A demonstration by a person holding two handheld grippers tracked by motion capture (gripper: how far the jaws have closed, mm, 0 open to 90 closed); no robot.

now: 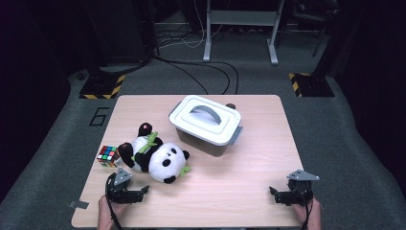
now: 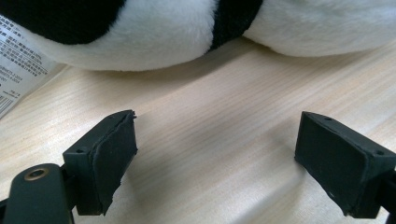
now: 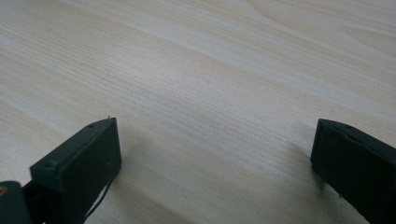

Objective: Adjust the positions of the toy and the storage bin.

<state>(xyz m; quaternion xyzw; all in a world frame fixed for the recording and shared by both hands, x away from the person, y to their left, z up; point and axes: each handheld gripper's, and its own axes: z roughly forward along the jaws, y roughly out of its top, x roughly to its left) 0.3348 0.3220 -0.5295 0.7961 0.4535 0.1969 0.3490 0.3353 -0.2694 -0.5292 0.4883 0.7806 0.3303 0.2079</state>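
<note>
A: Two grippers rest low on the wooden table (image 1: 230, 191). The left gripper (image 2: 215, 154) stands spread wide with nothing between its jaws, just short of the plush panda (image 1: 155, 155), which lies on its back between the Rubik's cube (image 1: 108, 155) and the lidded grey storage box (image 1: 207, 124).

B: And the right gripper (image 1: 280, 195)?

A: Likewise spread and empty, well apart from everything. Likely risk: closing on loose fur or the sewn-in label (image 2: 21, 79) alone, so the toy slips free when lifted.
</note>
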